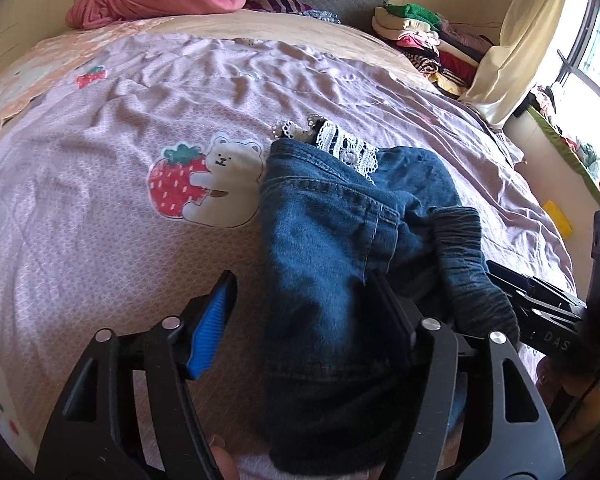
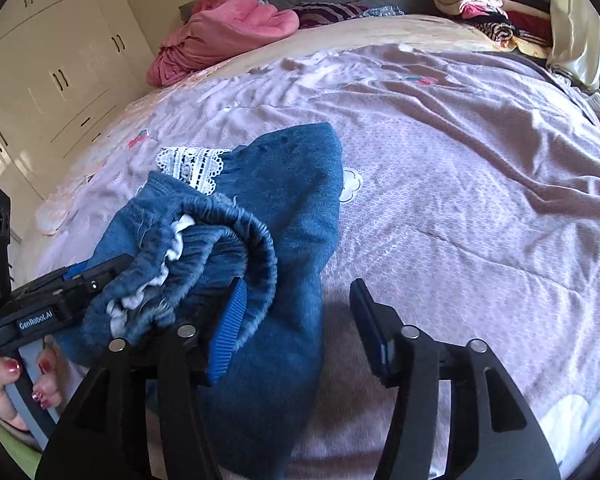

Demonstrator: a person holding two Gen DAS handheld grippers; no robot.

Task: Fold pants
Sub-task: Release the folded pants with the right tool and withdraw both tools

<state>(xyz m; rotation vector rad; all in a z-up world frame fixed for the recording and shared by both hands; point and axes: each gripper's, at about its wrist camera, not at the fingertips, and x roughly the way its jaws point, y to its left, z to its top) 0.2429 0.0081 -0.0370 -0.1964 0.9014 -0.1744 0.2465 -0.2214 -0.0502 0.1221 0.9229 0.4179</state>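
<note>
Blue denim pants [image 1: 324, 240] lay in a folded bundle at the near edge of a pink bedspread [image 1: 100, 208], lace hem on top. The left gripper [image 1: 312, 312] and right gripper [image 2: 300, 316] stood spread, pinching nothing; squaring the bundle apparently remained.

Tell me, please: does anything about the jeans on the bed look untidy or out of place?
Yes. The jeans lie in a bunched heap on the bedspread, not in a flat fold. The elastic waistband curls up on top, and a white lace trim sticks out at the far edge.
</note>
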